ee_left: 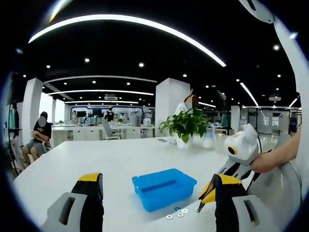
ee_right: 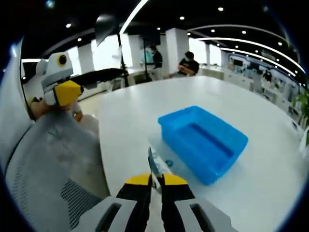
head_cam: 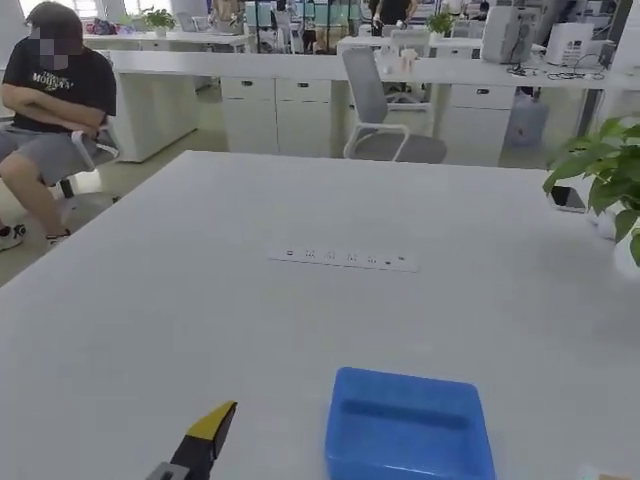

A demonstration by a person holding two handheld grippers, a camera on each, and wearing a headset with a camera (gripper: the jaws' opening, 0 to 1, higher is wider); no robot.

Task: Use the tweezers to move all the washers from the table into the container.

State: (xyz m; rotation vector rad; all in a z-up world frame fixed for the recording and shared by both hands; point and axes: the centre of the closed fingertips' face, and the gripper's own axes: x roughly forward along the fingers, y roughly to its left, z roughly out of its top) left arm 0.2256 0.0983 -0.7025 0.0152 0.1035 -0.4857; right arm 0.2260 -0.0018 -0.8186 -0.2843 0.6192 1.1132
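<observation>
In the head view the blue box (head_cam: 408,425) looks empty; in the left gripper view the left gripper (ee_left: 157,181) is wide open, washers (ee_left: 177,212) beside the box; in the right gripper view the right gripper (ee_right: 155,180) squeezes tweezers (ee_right: 152,164) near one washer (ee_right: 168,163), so I think a careful pinch comes next.

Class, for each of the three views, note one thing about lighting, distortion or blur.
Head view: soft, even light, the blue container throws barely any shadow on the white table. Left gripper view: fisheye bends the ceiling light strips into arcs, and the washers look tiny. Right gripper view: the tweezers in the right gripper are soft, and the windows behind glare white.
</observation>
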